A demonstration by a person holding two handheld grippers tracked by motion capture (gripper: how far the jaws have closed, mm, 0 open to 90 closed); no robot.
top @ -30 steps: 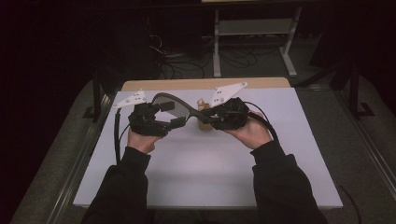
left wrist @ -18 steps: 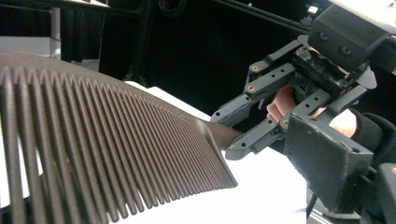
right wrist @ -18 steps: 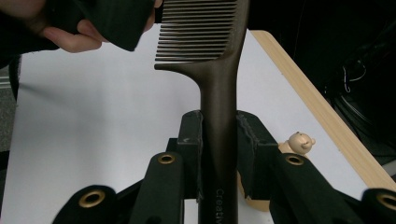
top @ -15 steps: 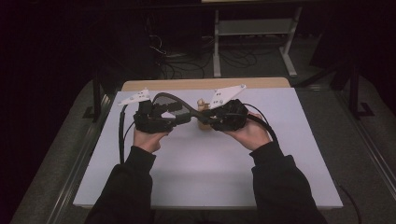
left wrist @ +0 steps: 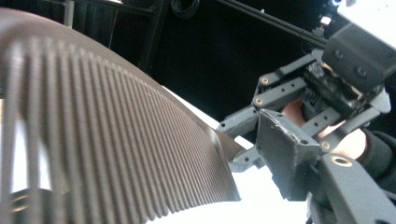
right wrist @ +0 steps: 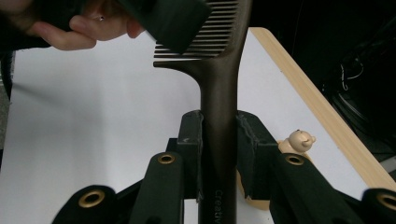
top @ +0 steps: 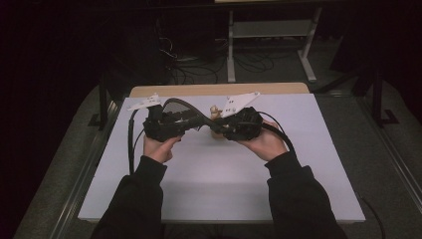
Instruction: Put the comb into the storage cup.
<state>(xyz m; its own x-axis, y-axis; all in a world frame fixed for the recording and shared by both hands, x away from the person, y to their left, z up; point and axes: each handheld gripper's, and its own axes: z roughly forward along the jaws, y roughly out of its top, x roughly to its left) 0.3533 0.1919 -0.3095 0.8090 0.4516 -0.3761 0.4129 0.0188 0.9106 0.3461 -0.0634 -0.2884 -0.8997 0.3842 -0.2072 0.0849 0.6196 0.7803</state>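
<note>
A dark wide-tooth comb [top: 186, 107] is held in the air between both grippers, above the white table [top: 219, 184]. My right gripper [top: 226, 127] is shut on its handle; in the right gripper view the two pads press the comb's handle [right wrist: 219, 93] from both sides. My left gripper [top: 171, 122] is at the toothed end, and one of its pads [right wrist: 173, 18] lies over the teeth. In the left gripper view the comb's teeth [left wrist: 116, 140] loom very close, with the right gripper [left wrist: 280, 154] beyond them.
A small tan bear figurine [top: 215, 110] stands on the table just behind the grippers, to the right of the jaws in the right gripper view as the bear [right wrist: 299, 140]. A wooden board edge [top: 219, 89] borders the table's far side. A metal stand and cables lie on the dark floor beyond.
</note>
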